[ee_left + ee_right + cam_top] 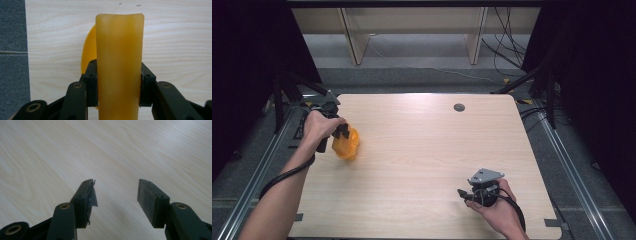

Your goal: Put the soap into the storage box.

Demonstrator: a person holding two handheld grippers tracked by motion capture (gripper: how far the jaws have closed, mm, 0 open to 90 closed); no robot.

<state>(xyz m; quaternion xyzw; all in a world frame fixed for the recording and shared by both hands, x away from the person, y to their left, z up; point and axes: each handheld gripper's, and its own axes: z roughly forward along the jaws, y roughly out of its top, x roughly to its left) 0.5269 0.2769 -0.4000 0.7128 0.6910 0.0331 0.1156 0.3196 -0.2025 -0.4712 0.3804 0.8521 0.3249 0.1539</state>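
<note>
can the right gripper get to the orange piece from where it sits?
Probably yes. The right gripper is open, with bare table between it and the orange piece; but the left gripper is already clamped on it.

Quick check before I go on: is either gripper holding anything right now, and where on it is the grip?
The left gripper is clamped on the orange-yellow container, its pads pressing the two opposite sides of the body's lower part. The right gripper is open, holding nothing.
</note>
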